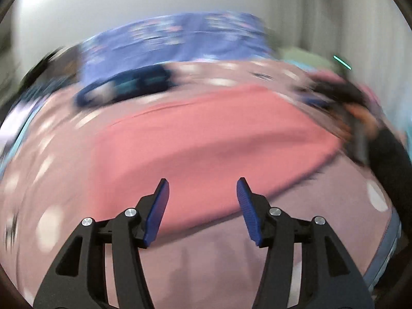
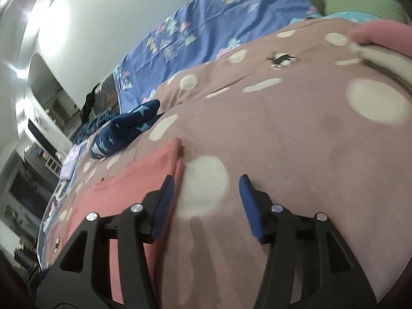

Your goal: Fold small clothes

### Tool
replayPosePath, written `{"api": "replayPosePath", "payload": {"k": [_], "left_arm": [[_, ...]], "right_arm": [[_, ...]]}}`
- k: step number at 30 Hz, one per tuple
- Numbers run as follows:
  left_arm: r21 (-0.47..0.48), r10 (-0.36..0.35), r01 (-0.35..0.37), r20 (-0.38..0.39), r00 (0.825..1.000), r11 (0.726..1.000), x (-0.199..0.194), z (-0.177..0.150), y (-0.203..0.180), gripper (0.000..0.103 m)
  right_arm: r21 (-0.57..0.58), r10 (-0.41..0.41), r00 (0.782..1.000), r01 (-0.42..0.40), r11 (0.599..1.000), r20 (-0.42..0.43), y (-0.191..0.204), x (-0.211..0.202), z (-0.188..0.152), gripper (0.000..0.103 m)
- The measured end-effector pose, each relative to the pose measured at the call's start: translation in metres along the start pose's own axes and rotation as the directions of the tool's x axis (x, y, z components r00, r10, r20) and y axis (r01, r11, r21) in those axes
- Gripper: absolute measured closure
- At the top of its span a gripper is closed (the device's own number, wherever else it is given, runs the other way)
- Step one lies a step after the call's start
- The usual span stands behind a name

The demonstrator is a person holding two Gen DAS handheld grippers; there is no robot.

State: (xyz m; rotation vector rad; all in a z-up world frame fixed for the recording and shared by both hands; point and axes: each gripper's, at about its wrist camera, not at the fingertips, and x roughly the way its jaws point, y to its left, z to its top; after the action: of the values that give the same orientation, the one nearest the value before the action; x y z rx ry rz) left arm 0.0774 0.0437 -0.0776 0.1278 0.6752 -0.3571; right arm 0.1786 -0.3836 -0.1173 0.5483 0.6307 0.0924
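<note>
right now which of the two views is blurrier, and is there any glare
Left wrist view: heavy motion smear over the flat coral-pink garment and dotted mauve bedspread; only the open left gripper is crisp. Right wrist view: far sharper, open right gripper clear, with blown-out glare on the white wall.

A mauve bedcover (image 2: 296, 134) with pale dots covers the bed. Beyond it lies a blue sheet (image 2: 211, 25) printed with small triangles, reaching a white wall (image 2: 108, 13). A green pillow (image 2: 360, 5) sits at the far right corner.
</note>
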Motion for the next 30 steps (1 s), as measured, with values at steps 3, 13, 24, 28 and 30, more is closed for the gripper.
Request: {"api": "replayPosePath", "payload": {"k": [3, 13, 24, 28, 30], "left_arm": [[-0.188, 0.054, -0.059, -0.031, 0.998, 0.98, -0.021, -0.019, 0.075, 0.072], [-0.261, 0.056, -0.065, -0.042, 0.998, 0.963, -0.02, -0.03, 0.133, 0.087], [-0.483, -0.085, 0.064, -0.022, 0.996, 0.873, -0.005, -0.069, 0.171, 0.069], [-0.537, -0.146, 0.138, 0.028, 0.989, 0.832, -0.005, -0.076, 0.181, 0.069], [-0.569, -0.18, 0.181, 0.058, 0.982, 0.802, -0.005, -0.081, 0.186, 0.069]], "right_arm": [[-0.034, -0.038, 0.998, 0.039, 0.999, 0.042, 0.014, -0.039, -0.021, 0.054], [-0.666, 0.064, 0.988, -0.144, 0.732, -0.144, 0.252, -0.043, -0.158, 0.055], [-0.976, -0.111, 0.991, -0.046, 0.214, -0.071, 0.374, 0.03, -0.295, 0.056], [-0.989, -0.14, 0.99, 0.033, 0.145, 0.013, 0.39, 0.05, -0.302, 0.053], [-0.989, -0.147, 0.988, 0.06, 0.132, 0.04, 0.393, 0.057, -0.304, 0.053]]}}
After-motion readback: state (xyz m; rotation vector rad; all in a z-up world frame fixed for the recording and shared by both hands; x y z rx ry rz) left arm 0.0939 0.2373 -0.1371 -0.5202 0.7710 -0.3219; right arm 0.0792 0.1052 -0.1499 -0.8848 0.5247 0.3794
